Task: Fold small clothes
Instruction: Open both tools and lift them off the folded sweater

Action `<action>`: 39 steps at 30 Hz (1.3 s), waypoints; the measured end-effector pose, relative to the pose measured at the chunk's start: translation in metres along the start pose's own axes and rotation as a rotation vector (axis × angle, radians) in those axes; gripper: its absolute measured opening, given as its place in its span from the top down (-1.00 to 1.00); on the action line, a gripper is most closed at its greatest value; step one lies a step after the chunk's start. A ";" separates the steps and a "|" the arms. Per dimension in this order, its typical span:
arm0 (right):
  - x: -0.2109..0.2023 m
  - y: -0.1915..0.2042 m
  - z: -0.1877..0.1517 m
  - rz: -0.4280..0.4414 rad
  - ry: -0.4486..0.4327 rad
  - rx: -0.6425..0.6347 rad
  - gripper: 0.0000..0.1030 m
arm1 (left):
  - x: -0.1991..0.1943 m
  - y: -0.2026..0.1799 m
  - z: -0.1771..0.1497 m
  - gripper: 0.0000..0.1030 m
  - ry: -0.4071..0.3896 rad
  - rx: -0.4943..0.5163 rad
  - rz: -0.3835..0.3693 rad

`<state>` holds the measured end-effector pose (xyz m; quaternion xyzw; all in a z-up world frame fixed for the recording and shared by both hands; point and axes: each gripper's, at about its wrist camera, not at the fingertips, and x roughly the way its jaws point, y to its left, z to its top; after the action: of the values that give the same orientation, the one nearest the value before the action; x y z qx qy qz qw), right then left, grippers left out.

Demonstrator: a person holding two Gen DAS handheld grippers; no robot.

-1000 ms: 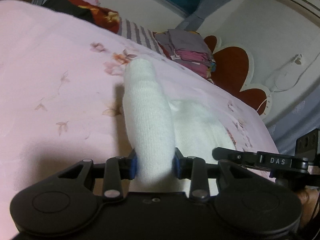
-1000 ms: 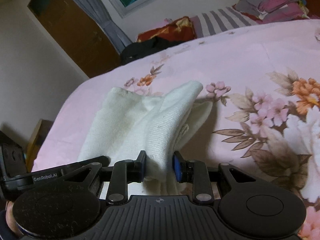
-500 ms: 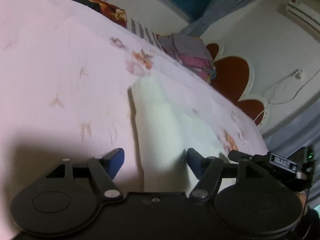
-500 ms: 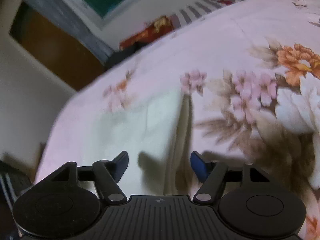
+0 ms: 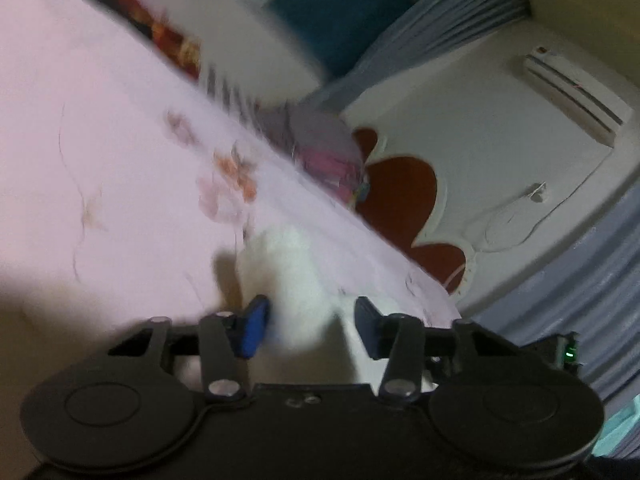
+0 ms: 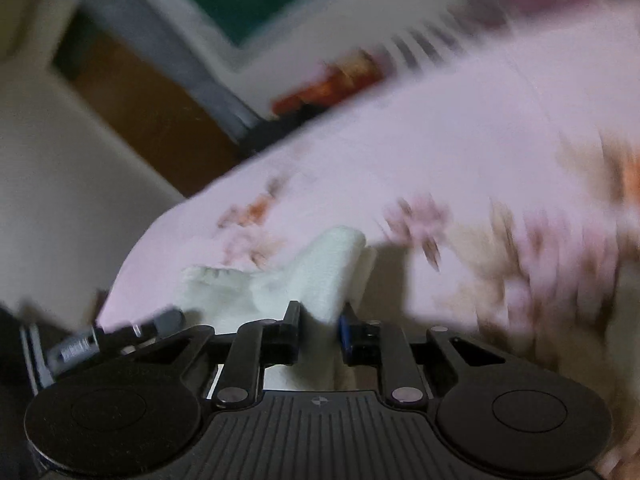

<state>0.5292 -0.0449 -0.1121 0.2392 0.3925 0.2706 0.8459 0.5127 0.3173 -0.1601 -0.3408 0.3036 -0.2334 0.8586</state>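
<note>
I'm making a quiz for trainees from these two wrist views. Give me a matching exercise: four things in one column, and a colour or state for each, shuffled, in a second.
Things:
1. garment
2. bedsheet
3. headboard panel
4. right gripper

Colour or state:
A. pink with flowers
B. dark red
C. white
D. shut on a fold of cloth

Pairs: 1-C, 2-A, 3-B, 4-D
</note>
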 end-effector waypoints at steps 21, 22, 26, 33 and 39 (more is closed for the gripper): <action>0.018 0.079 -0.052 -0.320 0.186 -0.458 0.62 | 0.009 -0.096 -0.054 0.88 0.291 0.535 0.273; 0.019 0.074 -0.055 -0.313 0.171 -0.459 0.62 | 0.009 -0.089 -0.057 0.88 0.263 0.494 0.262; 0.017 0.075 -0.053 -0.324 0.180 -0.432 0.62 | -0.005 -0.088 -0.054 0.91 0.187 0.395 0.251; -0.025 0.092 -0.074 -0.261 0.147 -0.473 0.62 | -0.030 -0.093 -0.072 0.83 0.158 0.389 0.285; -0.020 0.084 -0.082 -0.305 0.189 -0.453 0.62 | -0.048 -0.110 -0.083 0.83 0.131 0.367 0.291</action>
<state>0.4309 0.0201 -0.0973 -0.0439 0.4304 0.2423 0.8684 0.4007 0.2377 -0.1112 -0.1158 0.3572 -0.1801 0.9092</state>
